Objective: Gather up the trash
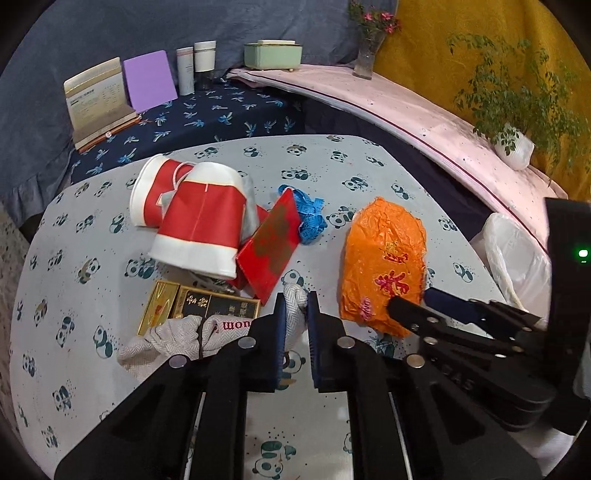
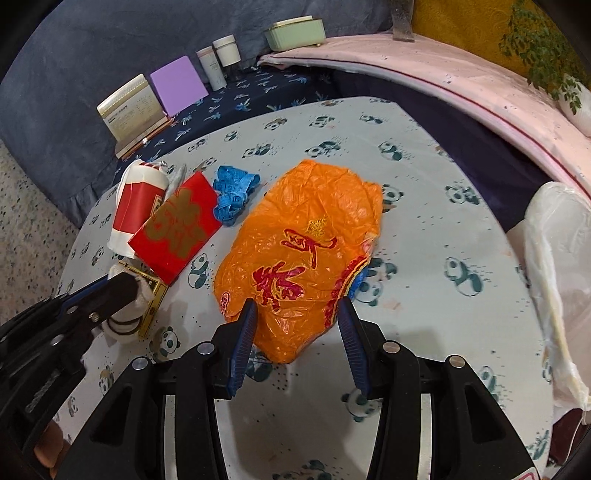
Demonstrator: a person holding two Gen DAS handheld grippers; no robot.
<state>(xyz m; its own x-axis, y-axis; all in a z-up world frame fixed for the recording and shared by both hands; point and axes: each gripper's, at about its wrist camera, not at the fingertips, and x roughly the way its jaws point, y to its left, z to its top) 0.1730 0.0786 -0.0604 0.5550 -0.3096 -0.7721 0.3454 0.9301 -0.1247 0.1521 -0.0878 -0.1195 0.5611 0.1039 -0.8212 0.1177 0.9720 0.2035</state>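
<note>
orange bag (image 2: 306, 236): crinkled glossy plastic | sock (image 1: 173, 339): woven cloth

Counter (image 1: 229, 406) covered in pale grey cloth printed with pandas, corners rounded. Behind it a lower surface under a navy cloth (image 1: 207, 114) with a light blue leaf print. On that surface, an upright open booklet stand (image 1: 98, 101), a purple card (image 1: 149, 79), two pale cylindrical containers (image 1: 195, 64). Backdrop of grey-blue fabric (image 1: 110, 33), a ruffled hem at the left. To the right a pink-covered ledge (image 1: 388, 99), curving in the fisheye, carries a mint green box (image 1: 272, 54), a glass vase of pink flowers (image 1: 369, 48) and a small leafy plant in a white pot (image 1: 515, 147). Mustard yellow fabric (image 1: 461, 22) behind the ledge. Speckled floor (image 2: 26, 229) at far left. Light even, soft shadows.
</note>
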